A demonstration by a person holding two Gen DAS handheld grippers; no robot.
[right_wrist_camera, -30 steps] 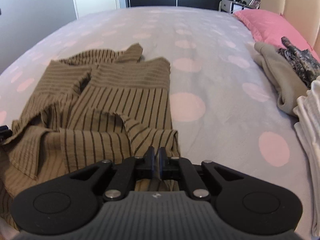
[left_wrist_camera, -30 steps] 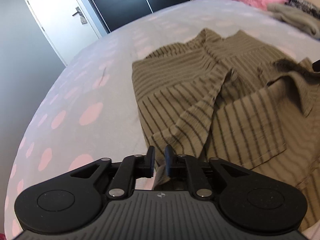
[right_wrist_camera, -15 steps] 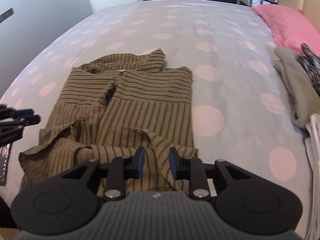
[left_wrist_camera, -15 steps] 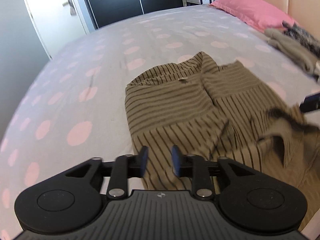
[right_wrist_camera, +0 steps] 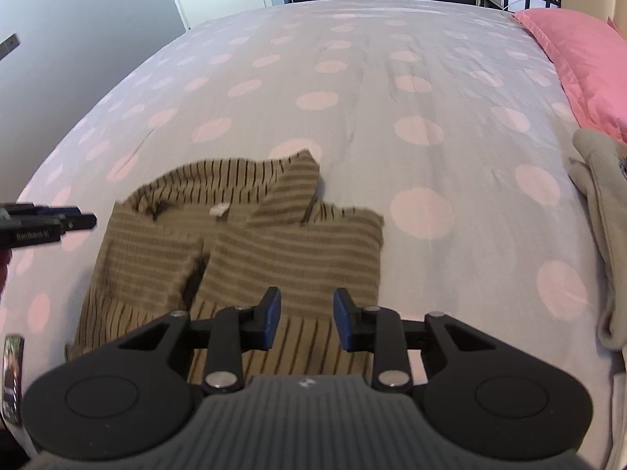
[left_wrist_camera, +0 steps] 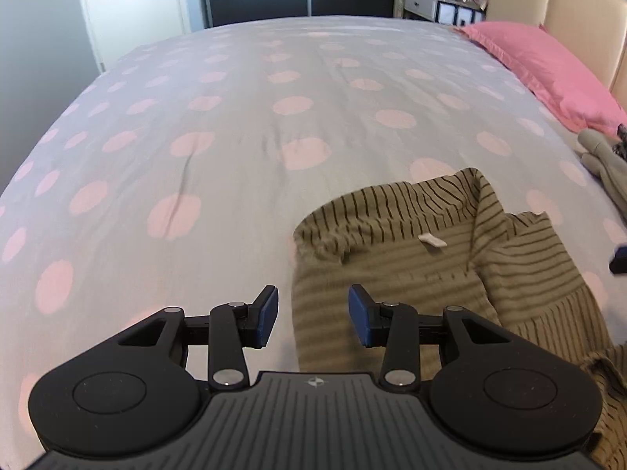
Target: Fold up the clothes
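An olive shirt with dark stripes lies crumpled on the bed, collar and white label facing up. In the left wrist view it sits at the lower right. My left gripper hovers over the shirt's left edge, its jaws opening, with nothing between them. In the right wrist view the shirt spreads just beyond my right gripper, which is open and empty above the shirt's lower part. The left gripper shows at that view's left edge, beside the shirt's shoulder.
The bed cover is grey with pink dots and stretches far beyond the shirt. A pink pillow lies at the headboard on the right. A grey garment is heaped at the right edge. A bedside unit stands behind.
Both grippers were shut on the shirt's near edge a second ago. They have opened, let the cloth go, and pulled back and upward; the left one swung leftward.
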